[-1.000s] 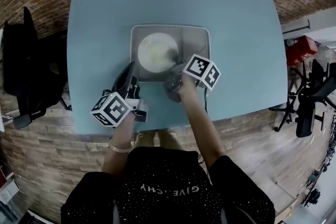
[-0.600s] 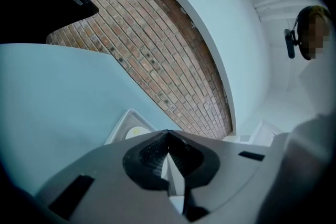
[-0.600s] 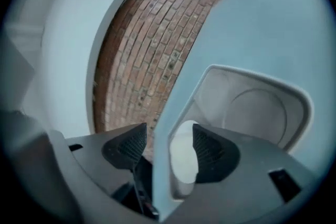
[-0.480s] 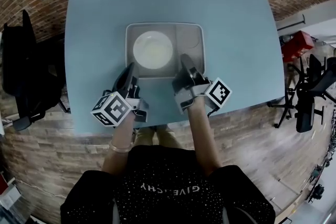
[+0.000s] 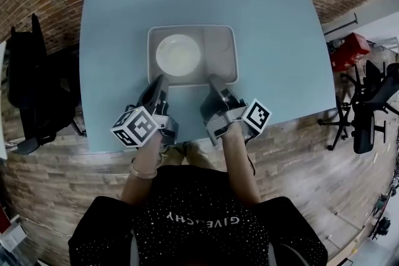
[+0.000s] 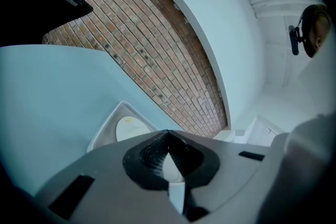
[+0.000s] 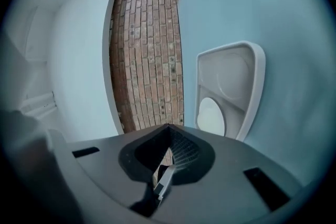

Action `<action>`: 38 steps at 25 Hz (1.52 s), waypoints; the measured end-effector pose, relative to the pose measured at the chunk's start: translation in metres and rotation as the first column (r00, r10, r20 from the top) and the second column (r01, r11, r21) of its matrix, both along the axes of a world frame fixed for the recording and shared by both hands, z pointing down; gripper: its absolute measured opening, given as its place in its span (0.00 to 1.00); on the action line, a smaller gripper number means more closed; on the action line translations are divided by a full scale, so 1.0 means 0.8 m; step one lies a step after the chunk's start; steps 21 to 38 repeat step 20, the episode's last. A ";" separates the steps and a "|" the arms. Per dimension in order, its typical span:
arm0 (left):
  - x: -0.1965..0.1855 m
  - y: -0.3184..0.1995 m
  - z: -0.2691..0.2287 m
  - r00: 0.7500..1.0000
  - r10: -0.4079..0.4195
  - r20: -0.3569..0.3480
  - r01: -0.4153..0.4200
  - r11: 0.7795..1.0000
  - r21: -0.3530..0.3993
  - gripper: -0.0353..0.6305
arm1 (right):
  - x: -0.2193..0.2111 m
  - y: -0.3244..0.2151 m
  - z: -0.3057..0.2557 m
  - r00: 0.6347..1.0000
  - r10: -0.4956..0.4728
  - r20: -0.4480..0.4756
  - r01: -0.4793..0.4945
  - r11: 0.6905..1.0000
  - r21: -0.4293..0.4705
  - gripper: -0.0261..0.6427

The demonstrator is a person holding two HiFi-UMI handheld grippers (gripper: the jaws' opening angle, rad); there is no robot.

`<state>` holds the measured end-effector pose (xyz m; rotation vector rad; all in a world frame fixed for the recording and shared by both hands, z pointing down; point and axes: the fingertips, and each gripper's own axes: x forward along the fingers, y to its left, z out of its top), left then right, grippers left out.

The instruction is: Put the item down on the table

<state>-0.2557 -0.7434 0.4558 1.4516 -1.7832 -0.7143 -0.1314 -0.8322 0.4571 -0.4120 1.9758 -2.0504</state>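
Since the earlier frame, the right gripper (image 5: 213, 80) has been drawn back from the grey rectangular plastic tray (image 5: 232, 53).

Head view: the tray, with a round white plate (image 5: 178, 54), is set on the pale blue table (image 5: 280, 15). It lies crosswise, just ahead of both grippers.

Left gripper view: the left gripper (image 6: 168, 134) is seen closed on nothing.

Right gripper view: the jaws, just closed, are likewise empty, a detail not resolved from above.

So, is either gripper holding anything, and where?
Nothing. Left gripper is shut and empty; right gripper has just closed on nothing. The plate lies in the tray.
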 end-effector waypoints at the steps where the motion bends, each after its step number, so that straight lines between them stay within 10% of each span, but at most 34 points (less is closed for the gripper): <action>1: 0.002 0.002 -0.001 1.000 0.001 0.001 -0.001 1.000 0.000 0.07 | 0.003 0.000 0.001 1.000 0.001 -0.013 -0.001 1.000 0.005 0.06; 38: 0.002 0.013 -0.004 0.998 -0.022 0.051 0.024 0.999 -0.032 0.07 | 0.013 -0.006 0.009 0.996 -0.024 -0.088 0.027 0.999 0.037 0.06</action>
